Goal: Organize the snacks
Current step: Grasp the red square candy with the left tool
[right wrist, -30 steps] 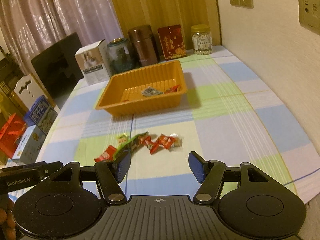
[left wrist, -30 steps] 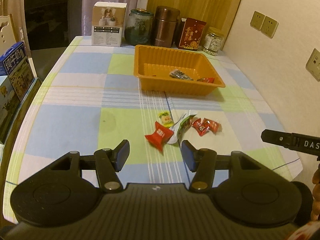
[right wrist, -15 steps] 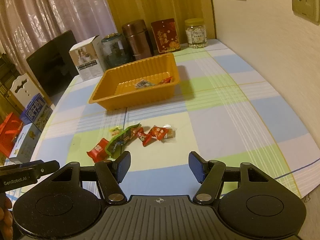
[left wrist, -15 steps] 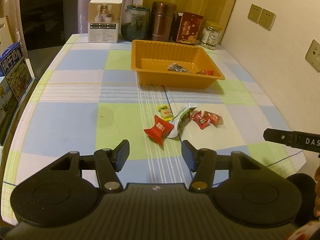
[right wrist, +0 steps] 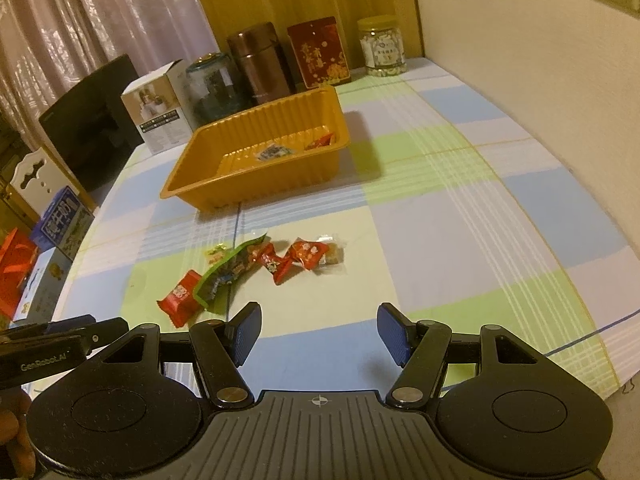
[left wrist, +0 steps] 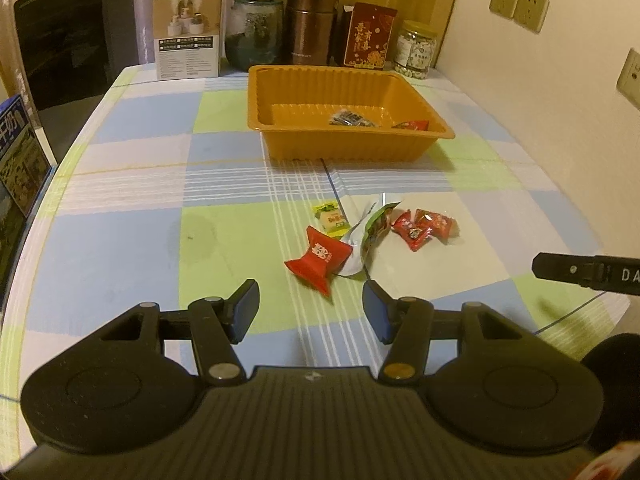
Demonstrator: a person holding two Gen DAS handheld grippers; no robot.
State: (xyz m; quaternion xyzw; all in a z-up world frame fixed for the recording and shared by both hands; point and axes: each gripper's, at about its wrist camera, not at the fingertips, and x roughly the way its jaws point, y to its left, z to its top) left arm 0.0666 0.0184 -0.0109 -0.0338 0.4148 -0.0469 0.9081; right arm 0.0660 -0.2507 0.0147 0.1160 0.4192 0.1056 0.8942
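Left gripper (left wrist: 310,306) hovered agape, empty, lined up on red candy (left wrist: 320,259) just ahead. Right gripper (right wrist: 319,330) likewise agape, empty, short of loose snacks (right wrist: 276,262). Beyond both, orange tray (left wrist: 340,148), two packets inside; probably destination for remainder.

white box (left wrist: 188,34) | glass jar (left wrist: 253,34) | brown canister (left wrist: 310,26) | red tin (left wrist: 369,37) | checked tablecloth (left wrist: 132,208)

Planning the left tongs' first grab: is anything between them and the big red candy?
Nothing visible. The left tongs are open, with bare tablecloth up to the red candy. A green packet touches its far side only.
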